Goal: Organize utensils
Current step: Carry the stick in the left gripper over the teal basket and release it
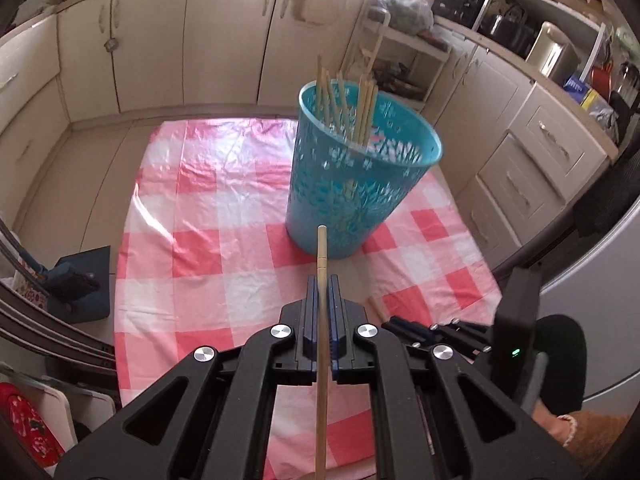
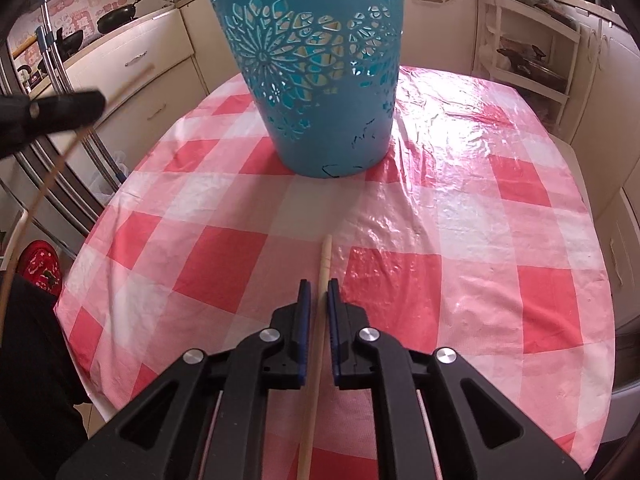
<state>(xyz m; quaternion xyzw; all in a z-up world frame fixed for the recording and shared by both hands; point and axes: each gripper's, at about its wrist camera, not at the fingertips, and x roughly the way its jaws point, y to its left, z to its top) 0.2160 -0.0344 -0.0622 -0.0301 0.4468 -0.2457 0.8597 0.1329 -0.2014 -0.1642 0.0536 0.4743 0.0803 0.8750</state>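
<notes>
— What has the left claw (image 1: 323, 280) got?

— A wooden chopstick (image 1: 321, 320), pinched tight between its blue pads, jaws fully closed on it. The stick runs lengthwise through the grip, its tip poking out ahead toward the teal basket (image 1: 352, 184), and the rest trails back under the claw. It's up off the counter (image 1: 208, 208).

— And the right claw (image 2: 319, 286)?

— Down low over the checked cloth (image 2: 440, 240). A second chopstick (image 2: 316, 344) lies in the slot between its pads, pointing at the basket too. The jaws are very nearly together, with a thin gap showing on each side of the stick, so I'd say the pads aren't pressing on it. Whether that stick rests on the cloth along its whole length, I can't tell.

— Where's the basket from there?

— Straight ahead of both claws, standing upright on the red-and-white cloth, well beyond the stick tips. It's a cut-out floral pattern, and a bunch of chopsticks (image 1: 348, 100) stands in it, leaning against the far rim.

— Anything else on the counter?

— From the left claw's side, the end of one more stick (image 1: 376, 308) shows just right of the claw, lying on the cloth.

— Any writing?

— Pink wall stickers (image 2: 80, 16) behind the pans at far left, with characters too blurred to read. Nothing legible on the basket or claws.
</notes>
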